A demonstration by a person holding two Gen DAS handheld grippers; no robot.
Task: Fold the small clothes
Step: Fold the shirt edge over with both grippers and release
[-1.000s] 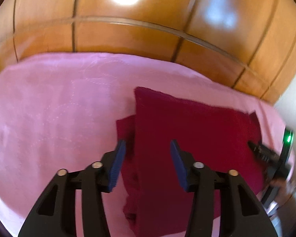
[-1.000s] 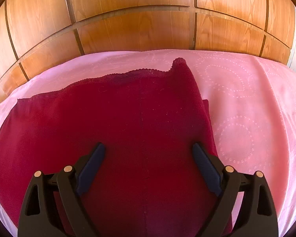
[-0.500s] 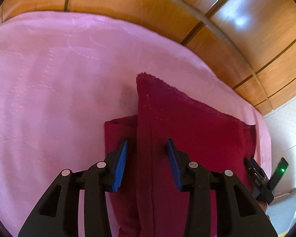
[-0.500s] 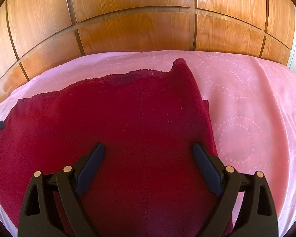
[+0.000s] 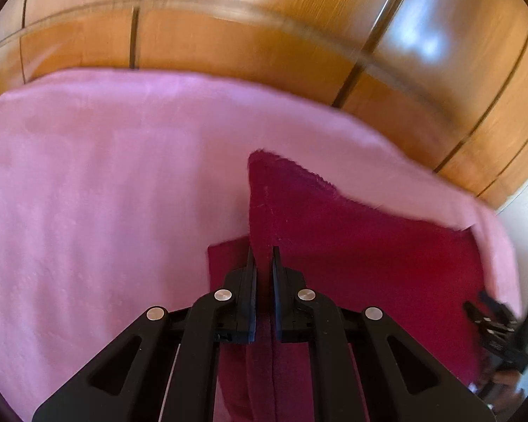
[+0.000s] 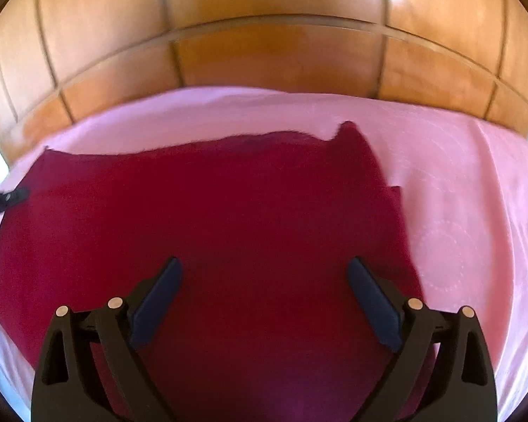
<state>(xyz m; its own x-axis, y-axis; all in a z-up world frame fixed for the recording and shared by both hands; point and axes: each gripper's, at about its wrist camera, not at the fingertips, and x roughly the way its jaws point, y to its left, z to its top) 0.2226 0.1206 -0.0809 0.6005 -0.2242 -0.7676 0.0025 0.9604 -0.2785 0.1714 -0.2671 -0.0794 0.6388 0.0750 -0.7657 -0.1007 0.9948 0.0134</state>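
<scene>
A dark red garment (image 5: 352, 263) lies folded on a pink bedspread (image 5: 105, 193). My left gripper (image 5: 263, 256) is shut on the garment's left folded edge, with the cloth pinched between the jaws. In the right wrist view the same red garment (image 6: 211, 211) spreads wide across the bed. My right gripper (image 6: 264, 274) is open and hovers over the garment's near part, holding nothing. The right gripper (image 5: 496, 327) also shows at the far right edge of the left wrist view, and the left gripper's tip (image 6: 3, 198) at the left edge of the right wrist view.
A glossy wooden panelled wall (image 6: 264, 52) stands right behind the bed. The pink bedspread (image 6: 475, 211) extends to the right of the garment and to its left in the left wrist view. The bed's edge drops off at the right (image 5: 510, 263).
My left gripper has closed from open onto the garment's left folded edge. My right gripper stays open over the garment, with slight camera motion.
</scene>
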